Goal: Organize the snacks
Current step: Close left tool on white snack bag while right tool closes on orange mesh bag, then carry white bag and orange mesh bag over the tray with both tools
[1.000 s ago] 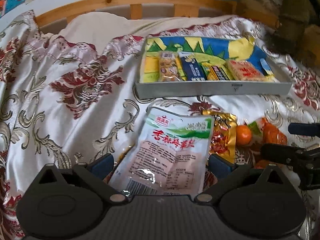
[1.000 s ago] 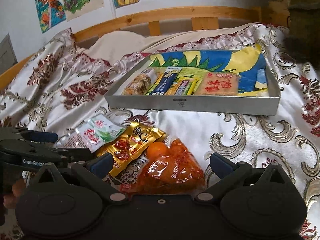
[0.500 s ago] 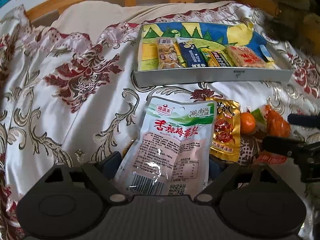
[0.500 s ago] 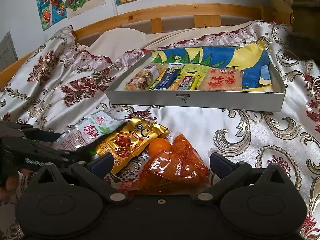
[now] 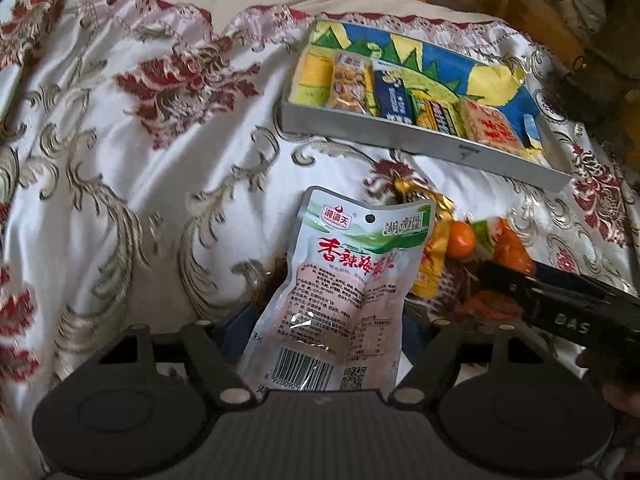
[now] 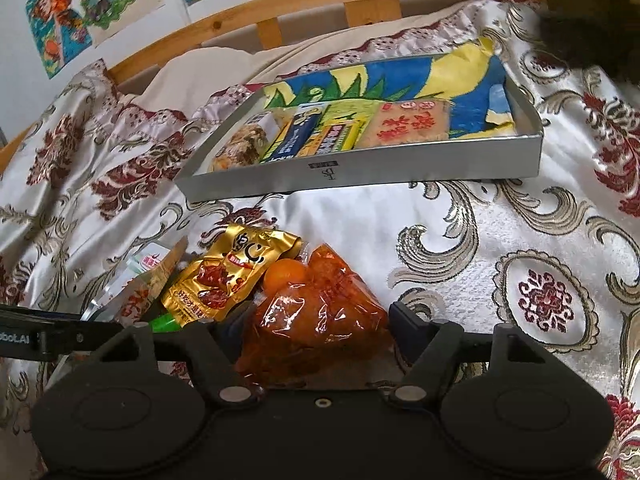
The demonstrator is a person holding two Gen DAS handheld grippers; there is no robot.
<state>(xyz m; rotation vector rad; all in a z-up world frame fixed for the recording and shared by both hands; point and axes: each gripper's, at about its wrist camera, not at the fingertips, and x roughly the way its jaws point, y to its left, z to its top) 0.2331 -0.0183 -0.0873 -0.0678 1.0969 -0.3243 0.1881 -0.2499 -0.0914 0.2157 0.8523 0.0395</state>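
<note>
Four snacks already lie in the tray (image 6: 400, 168) on the bed — more wait in front. Left hand-held gripper (image 5: 320, 328), jaws just closing, pinches the white packet (image 5: 344, 292); right hand-held gripper (image 6: 316, 328) likewise squeezes the orange bag (image 6: 316, 320).

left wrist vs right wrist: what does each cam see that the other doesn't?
Left wrist only: the white-green pouch's full printed face and barcode, between the left gripper's fingers. Right wrist only: wall drawings and the orange packet between the right gripper's fingers. Both: grey tray of snacks, gold packet, patterned bedspread. Both grippers have just been closing.
</note>
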